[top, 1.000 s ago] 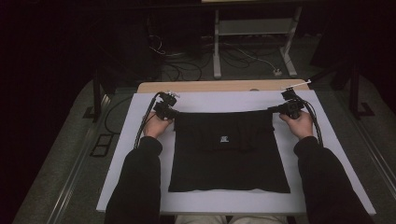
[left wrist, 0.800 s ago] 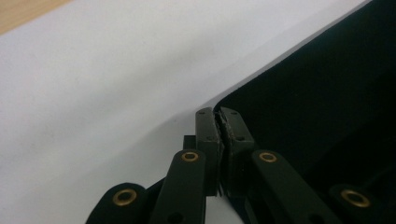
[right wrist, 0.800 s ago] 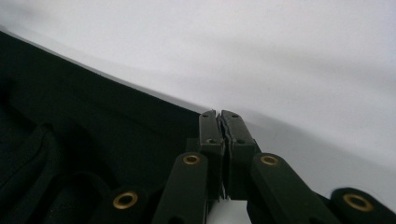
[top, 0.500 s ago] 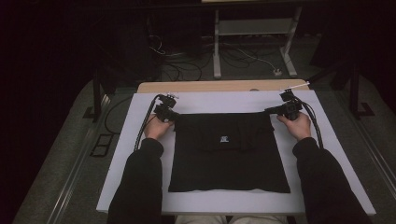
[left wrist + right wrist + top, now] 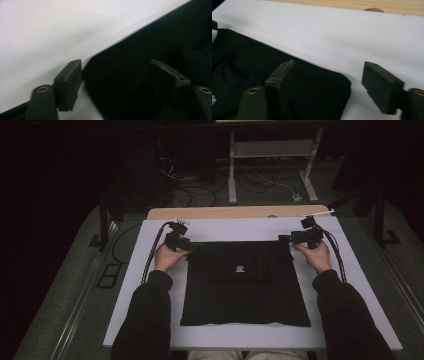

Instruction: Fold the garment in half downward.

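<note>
Black folded garment laid flat on white table, both claws just let go at its far corners.

Item: black garment point(image 5: 245, 282) with a small white label near its middle, folded to a rough rectangle, lying square on the white table point(image 5: 360, 285) between the two forearms, its near hem close to the table's near edge. Left claw point(image 5: 189, 246) at the garment's far-left corner, right claw point(image 5: 284, 239) at its far-right corner; the jaws of each have just been opening and now stand apart, pads off the cloth (each corner lies flat between them in the gripper views, pinched by neither). Status, by judgement: the fold across the far edge appears placed and released. Left to do: drawing the hands away, and possibly a further fold or smoothing.
</note>
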The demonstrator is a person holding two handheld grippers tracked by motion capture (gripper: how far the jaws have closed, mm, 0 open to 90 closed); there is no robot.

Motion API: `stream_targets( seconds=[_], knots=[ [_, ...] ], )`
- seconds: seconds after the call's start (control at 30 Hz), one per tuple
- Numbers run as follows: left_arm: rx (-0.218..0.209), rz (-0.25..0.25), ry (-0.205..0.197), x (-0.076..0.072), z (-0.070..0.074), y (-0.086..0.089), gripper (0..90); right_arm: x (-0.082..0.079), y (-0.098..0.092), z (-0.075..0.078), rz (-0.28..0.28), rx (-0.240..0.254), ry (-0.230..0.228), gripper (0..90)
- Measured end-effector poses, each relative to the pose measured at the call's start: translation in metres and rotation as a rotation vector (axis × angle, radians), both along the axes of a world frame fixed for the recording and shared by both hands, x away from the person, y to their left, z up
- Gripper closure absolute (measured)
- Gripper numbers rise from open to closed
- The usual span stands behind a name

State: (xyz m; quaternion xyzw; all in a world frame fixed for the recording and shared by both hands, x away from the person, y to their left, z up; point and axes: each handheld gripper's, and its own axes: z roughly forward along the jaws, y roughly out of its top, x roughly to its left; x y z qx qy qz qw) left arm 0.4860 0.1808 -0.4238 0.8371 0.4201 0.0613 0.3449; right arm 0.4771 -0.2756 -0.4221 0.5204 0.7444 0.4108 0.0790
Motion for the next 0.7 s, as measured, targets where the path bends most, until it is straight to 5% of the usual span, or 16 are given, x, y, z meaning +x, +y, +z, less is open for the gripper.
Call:
stream_targets(
  seconds=[0.1, 0.23, 0.7],
  knots=[
    [0.004, -0.059, 0.016, -0.002, 0.0, -0.004, 12.9, -0.001, 0.002, 0.003, -0.018, -0.006, 0.012, 0.0],
    [-0.055, -0.087, 0.071, -0.004, 0.003, -0.005, 0.0, -0.005, 0.001, 0.009, -0.005, 0.013, 0.002, 0.0],
    [-0.109, -0.109, -0.018, -0.019, 0.029, -0.012, 0.0, -0.021, 0.012, 0.032, 0.098, -0.011, -0.035, 0.0]
  ],
)
